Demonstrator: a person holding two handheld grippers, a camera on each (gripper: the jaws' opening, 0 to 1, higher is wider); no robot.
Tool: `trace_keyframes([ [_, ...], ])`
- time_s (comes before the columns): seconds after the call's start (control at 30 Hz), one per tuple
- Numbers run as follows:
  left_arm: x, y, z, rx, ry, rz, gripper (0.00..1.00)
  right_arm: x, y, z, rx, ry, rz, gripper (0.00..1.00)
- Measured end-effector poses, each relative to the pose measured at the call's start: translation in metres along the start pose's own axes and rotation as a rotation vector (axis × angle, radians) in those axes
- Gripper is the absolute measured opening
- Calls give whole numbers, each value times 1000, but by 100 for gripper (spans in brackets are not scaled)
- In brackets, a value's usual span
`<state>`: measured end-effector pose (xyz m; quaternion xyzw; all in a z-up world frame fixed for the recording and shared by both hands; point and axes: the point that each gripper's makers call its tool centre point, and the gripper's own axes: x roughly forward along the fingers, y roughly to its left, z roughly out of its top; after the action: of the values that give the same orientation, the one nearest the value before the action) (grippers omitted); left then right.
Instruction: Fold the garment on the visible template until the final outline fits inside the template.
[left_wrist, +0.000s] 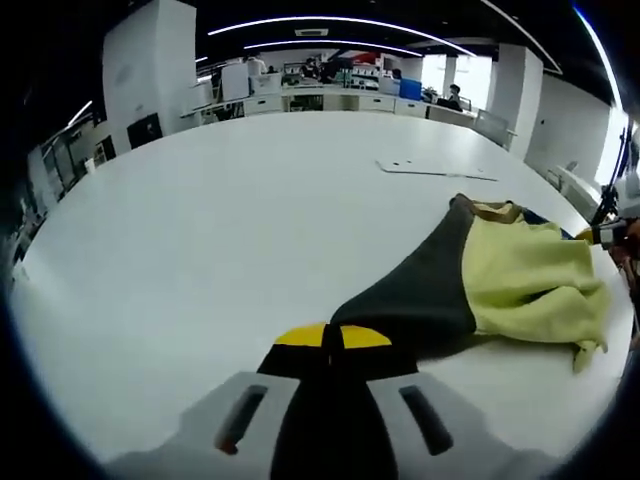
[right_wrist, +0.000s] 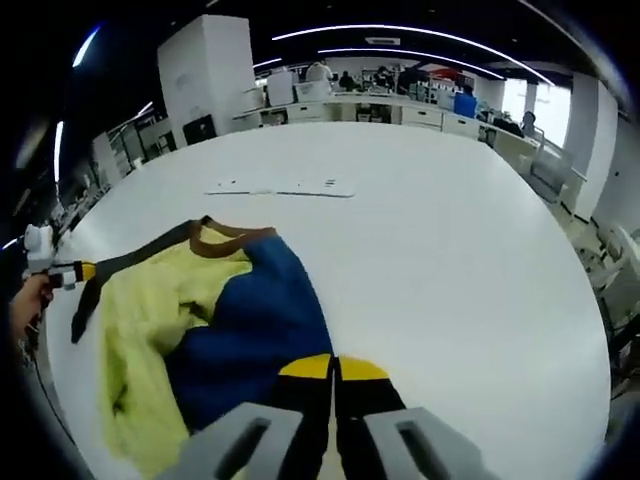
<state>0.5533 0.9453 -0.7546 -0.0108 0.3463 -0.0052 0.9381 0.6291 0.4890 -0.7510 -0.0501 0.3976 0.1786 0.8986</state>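
Both grippers' jaws pinch the garment (left_wrist: 500, 275) low over the table (left_wrist: 250, 220)

Both grippers (left_wrist: 332, 345) (right_wrist: 333, 375): grey jaws w/ yellow tips, black inner faces.

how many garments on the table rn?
1. A single yellow, blue and dark-panelled garment lies bunched on the white table, pinched by the left gripper on its dark sleeve and the right gripper on its blue part. Folds may hide more.
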Motion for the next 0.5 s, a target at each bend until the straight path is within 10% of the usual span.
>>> trace_keyframes([
  [0.5, -3, 0, 1, 68, -4, 28, 5, 5, -9, 17, -47, -39, -55, 0],
])
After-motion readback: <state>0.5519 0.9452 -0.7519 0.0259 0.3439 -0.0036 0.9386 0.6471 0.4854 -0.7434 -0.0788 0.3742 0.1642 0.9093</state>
